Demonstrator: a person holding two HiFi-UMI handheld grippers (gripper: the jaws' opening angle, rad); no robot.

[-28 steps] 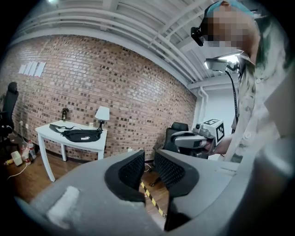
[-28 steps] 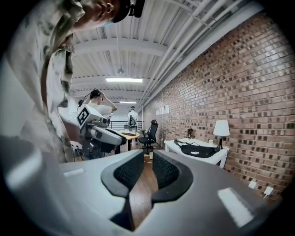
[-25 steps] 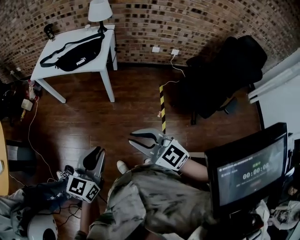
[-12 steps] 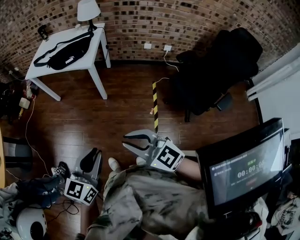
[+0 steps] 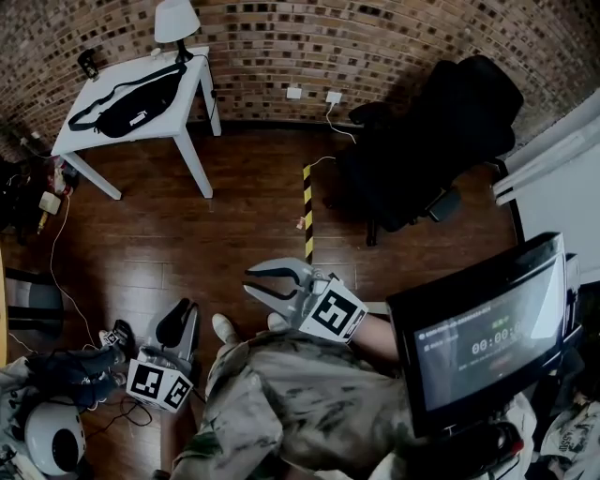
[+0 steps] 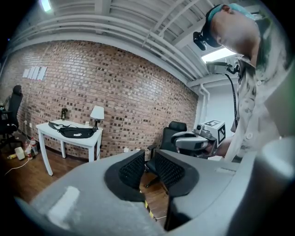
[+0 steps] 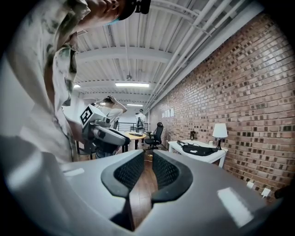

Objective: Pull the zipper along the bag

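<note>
Head view, looking steeply down on a dark wood floor (image 5: 187,234).

- Bag (image 5: 131,101): black, with a strap. It lies flat on a white worktop (image 5: 178,124) at the far left, against the brick wall (image 5: 375,42). A white lamp (image 5: 175,19) stands at the worktop's far end. The zipper is too small to make out in any view.
- Left claw (image 5: 185,314): held low at the near left, pointing toward the far side and well apart from the bag. In the left gripper view the two ribbed pads (image 6: 131,168) stand slightly apart with floor visible through the narrow gap. Released, nothing between them.
- Right claw (image 5: 251,282): held near the centre, pointing left. In the right gripper view the pads show a clear gap with bare floor behind. Released, empty. The same view shows the bag on the worktop far ahead to the right.
- Neither claw touches the bag or the worktop.

Other items:
- A black office chair (image 5: 441,131) stands at the far right.
- A yellow-and-black striped strip (image 5: 307,211) lies on the floor between worktop and chair.
- A dark monitor (image 5: 487,337) sits at the near right.
- A white helmet (image 5: 52,436) lies among cables at the near left.
</note>
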